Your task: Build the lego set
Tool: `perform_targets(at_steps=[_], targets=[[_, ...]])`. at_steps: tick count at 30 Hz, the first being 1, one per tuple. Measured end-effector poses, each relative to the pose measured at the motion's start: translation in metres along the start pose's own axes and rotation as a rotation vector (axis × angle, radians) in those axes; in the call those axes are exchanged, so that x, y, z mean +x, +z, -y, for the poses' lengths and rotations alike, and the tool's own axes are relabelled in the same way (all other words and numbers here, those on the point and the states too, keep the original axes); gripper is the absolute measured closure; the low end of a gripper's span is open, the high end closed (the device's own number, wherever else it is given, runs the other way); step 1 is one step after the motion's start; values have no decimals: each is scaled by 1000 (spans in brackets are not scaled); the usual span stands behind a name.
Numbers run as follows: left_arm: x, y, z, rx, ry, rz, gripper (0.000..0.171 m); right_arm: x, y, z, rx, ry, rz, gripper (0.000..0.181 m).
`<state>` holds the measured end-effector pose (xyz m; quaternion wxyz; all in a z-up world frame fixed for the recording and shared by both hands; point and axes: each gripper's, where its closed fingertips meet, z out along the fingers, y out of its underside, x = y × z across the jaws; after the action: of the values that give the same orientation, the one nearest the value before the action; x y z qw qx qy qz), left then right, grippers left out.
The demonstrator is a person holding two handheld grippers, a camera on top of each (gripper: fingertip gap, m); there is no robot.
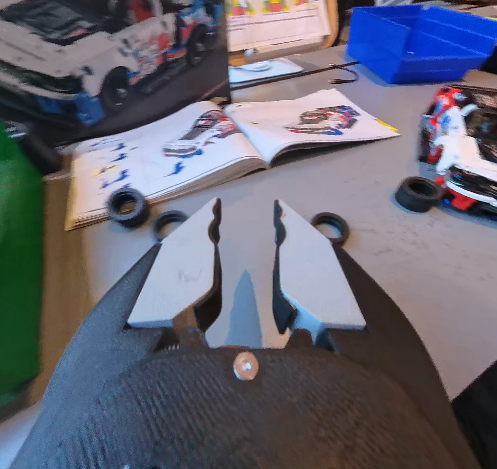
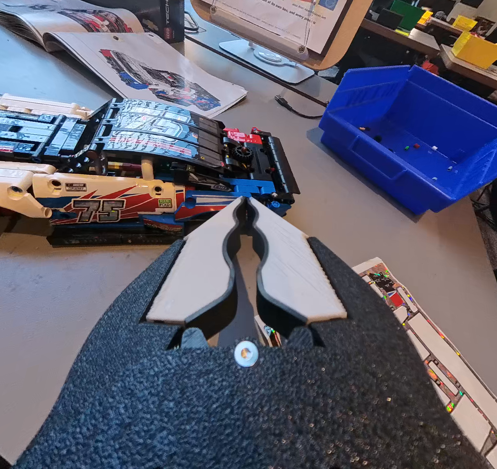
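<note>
Left wrist view first, and it's pretty blurry. The left gripper (image 1: pixel 247 208) has its fingers spread with nothing between them, hanging over the grey table (image 1: pixel 363 254). Four loose black tires: one (image 1: pixel 128 207) on the manual's corner at 10 o'clock from the tips, one (image 1: pixel 168 223) half hidden behind the left finger, one (image 1: pixel 331 226) just beside the right finger, and one (image 1: pixel 418 193) out at 2 o'clock, right up against the car (image 1: pixel 462 157). The open manual (image 1: pixel 215 144) lies at 12 o'clock with the set's box (image 1: pixel 113 52) standing behind it and a blue bin (image 1: pixel 419 44) at 1 o'clock.

Right wrist view: the right gripper (image 2: pixel 247 200) has its tips pressed together at the car's (image 2: pixel 134 171) rear lower edge; can't tell if they're pinching any part of it. The car sits wheel-less on the table, stretching off to 9 o'clock. The blue bin (image 2: pixel 376 106), at 2 o'clock, holds a few tiny pieces. A sticker sheet (image 2: pixel 435 348) lies at 4 o'clock.
</note>
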<state>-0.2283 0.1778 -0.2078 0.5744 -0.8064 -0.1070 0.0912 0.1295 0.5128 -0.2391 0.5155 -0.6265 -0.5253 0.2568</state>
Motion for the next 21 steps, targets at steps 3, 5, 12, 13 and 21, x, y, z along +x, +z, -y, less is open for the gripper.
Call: perform_targets(at_steps=[3, 5, 12, 13, 21], targets=[[-57, -28, 14, -45, -21, 154, 119, -1, 1, -1, -8, -15, -4, 181], [-93, -51, 21, -39, -30, 238, 117, -2, 2, -2, -16, -27, -6, 181], [-157, -62, -22, -254, -91, 329, 91, -2, 2, -2, -19, -13, 1, 181], [-161, -59, -27, -268, -75, 341, 94, -2, 2, -2, -19, -10, 2, 181], [-177, -49, -58, -384, -25, 403, 169, -2, 2, -3, -22, -14, 4, 181]])
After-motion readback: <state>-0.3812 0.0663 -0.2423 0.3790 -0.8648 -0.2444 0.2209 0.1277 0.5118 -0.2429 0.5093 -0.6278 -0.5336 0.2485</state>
